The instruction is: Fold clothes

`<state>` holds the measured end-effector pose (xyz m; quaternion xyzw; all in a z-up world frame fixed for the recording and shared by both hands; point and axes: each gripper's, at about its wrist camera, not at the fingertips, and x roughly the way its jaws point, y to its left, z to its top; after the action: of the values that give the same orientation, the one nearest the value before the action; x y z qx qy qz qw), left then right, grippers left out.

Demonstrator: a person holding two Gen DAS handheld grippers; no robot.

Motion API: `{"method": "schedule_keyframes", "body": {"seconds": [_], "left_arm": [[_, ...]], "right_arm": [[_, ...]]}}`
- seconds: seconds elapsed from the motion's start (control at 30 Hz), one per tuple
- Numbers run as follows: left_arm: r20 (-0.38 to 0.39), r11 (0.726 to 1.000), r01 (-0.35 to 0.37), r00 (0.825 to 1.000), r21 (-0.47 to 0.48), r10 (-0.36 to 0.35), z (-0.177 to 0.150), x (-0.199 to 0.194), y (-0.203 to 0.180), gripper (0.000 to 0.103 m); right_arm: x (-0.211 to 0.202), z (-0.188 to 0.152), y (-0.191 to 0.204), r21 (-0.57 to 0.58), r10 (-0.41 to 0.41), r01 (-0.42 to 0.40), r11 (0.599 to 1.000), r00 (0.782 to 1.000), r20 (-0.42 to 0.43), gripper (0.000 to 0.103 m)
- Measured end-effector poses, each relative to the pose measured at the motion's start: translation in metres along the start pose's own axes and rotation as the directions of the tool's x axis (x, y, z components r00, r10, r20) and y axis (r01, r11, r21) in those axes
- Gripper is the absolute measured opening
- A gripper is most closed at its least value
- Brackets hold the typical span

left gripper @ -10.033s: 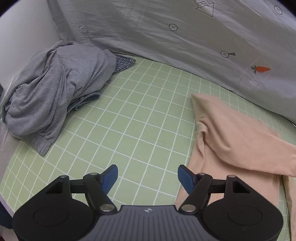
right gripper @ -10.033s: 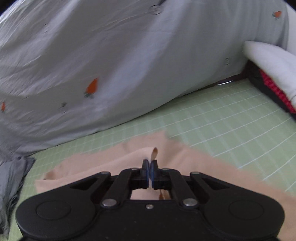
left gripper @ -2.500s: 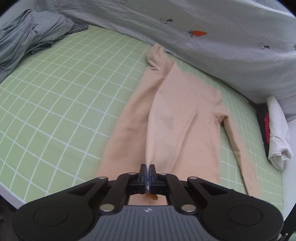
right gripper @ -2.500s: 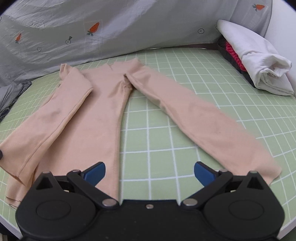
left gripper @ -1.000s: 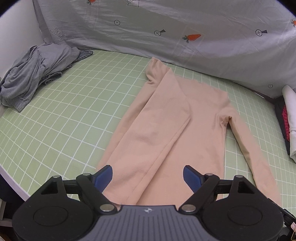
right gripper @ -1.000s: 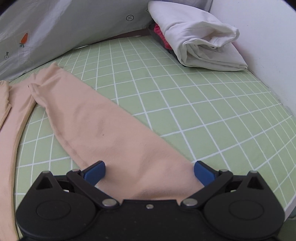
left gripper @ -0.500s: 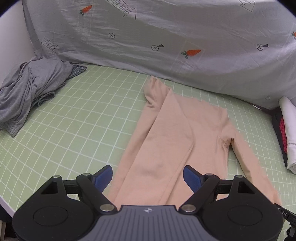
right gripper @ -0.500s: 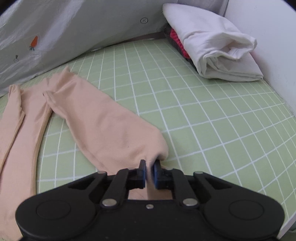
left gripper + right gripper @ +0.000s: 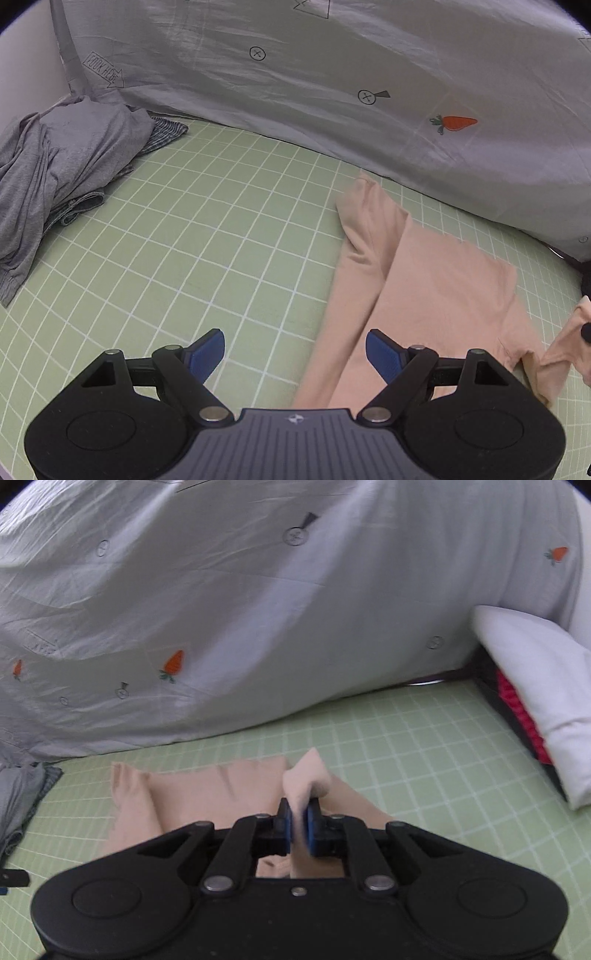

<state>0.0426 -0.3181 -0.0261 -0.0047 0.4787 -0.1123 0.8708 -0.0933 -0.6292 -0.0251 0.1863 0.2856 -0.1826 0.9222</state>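
Observation:
A peach long-sleeved top (image 9: 436, 291) lies flat on the green grid mat (image 9: 207, 251), its left sleeve folded in over the body. My left gripper (image 9: 295, 350) hovers open over the mat by the top's left edge, nothing between its blue pads. My right gripper (image 9: 298, 825) is shut on the end of the top's right sleeve (image 9: 306, 775), which bunches up above the pads and is lifted off the mat over the top's body (image 9: 207, 794). At the right edge of the left wrist view the lifted sleeve (image 9: 565, 343) hangs.
A heap of grey clothes (image 9: 55, 170) lies at the mat's far left. A grey sheet with carrot prints (image 9: 332, 92) drapes along the back. Folded white cloth (image 9: 535, 686) over a red and black item (image 9: 517, 701) sits at the right.
My right gripper closed on the sleeve end, then lifted it and carried it in over the top's body. My left gripper stayed open and swung left, away from the top.

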Motion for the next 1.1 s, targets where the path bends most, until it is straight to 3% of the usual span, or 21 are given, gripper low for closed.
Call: {"method": "schedule_keyframes", "body": {"seconds": [0.1, 0.13, 0.17, 0.23, 0.27, 0.33, 0.43, 0.57, 0.83, 0.93, 1.03, 1.07, 1.1], "left_arm": [[-0.020, 1.000, -0.008, 1.000, -0.012, 0.008, 0.018, 0.023, 0.001, 0.084], [-0.027, 1.000, -0.011, 1.000, -0.015, 0.010, 0.023, 0.030, 0.002, 0.084], [-0.033, 1.000, -0.012, 0.999, -0.007, 0.012, 0.024, 0.034, 0.000, 0.084], [-0.039, 1.000, -0.014, 0.999, 0.013, 0.015, 0.027, 0.039, -0.003, 0.084], [-0.036, 1.000, -0.014, 0.999, 0.024, 0.015, 0.026, 0.039, -0.006, 0.084], [-0.035, 0.999, -0.003, 0.999, 0.044, 0.004, 0.023, 0.036, -0.015, 0.084], [-0.045, 0.996, 0.021, 0.999, 0.081, -0.018, 0.017, 0.033, -0.030, 0.084], [-0.065, 0.983, 0.066, 0.996, 0.172, -0.055, 0.007, 0.032, -0.064, 0.084], [-0.121, 0.937, 0.167, 0.983, 0.306, -0.135, 0.002, 0.054, -0.128, 0.082], [-0.159, 0.914, 0.210, 0.974, 0.346, -0.163, 0.003, 0.070, -0.145, 0.070], [-0.207, 0.897, 0.250, 0.961, 0.363, -0.184, 0.004, 0.088, -0.158, 0.050], [-0.223, 0.894, 0.263, 0.956, 0.362, -0.191, 0.003, 0.093, -0.160, 0.039], [-0.238, 0.891, 0.276, 0.951, 0.361, -0.198, 0.003, 0.099, -0.162, 0.019]], "right_arm": [[0.042, -0.006, 0.024, 0.026, 0.071, -0.069, 0.997, 0.993, -0.094, 0.012], [0.058, -0.010, 0.030, 0.031, 0.082, -0.079, 0.996, 0.987, -0.138, 0.023], [0.070, -0.014, 0.034, 0.030, 0.077, -0.073, 0.997, 0.980, -0.184, 0.043], [0.075, -0.022, 0.033, 0.028, 0.049, -0.044, 0.999, 0.976, -0.210, 0.058], [0.070, -0.026, 0.029, 0.029, 0.037, -0.032, 0.999, 0.978, -0.207, 0.071], [0.053, -0.031, 0.016, 0.035, 0.010, -0.004, 0.999, 0.984, -0.178, 0.086], [0.021, -0.037, -0.012, 0.072, -0.068, 0.079, 0.994, 0.988, -0.139, 0.088], [-0.010, -0.056, -0.055, 0.129, -0.186, 0.207, 0.970, 0.971, -0.152, 0.089], [-0.019, -0.079, -0.108, 0.201, -0.283, 0.325, 0.924, 0.935, -0.214, 0.089], [-0.007, -0.077, -0.114, 0.206, -0.295, 0.342, 0.917, 0.928, -0.226, 0.089], [0.005, -0.072, -0.115, 0.199, -0.297, 0.344, 0.918, 0.926, -0.235, 0.089], [0.009, -0.070, -0.114, 0.194, -0.295, 0.342, 0.919, 0.926, -0.237, 0.089], [0.013, -0.068, -0.114, 0.186, -0.293, 0.340, 0.922, 0.926, -0.239, 0.089]]}}
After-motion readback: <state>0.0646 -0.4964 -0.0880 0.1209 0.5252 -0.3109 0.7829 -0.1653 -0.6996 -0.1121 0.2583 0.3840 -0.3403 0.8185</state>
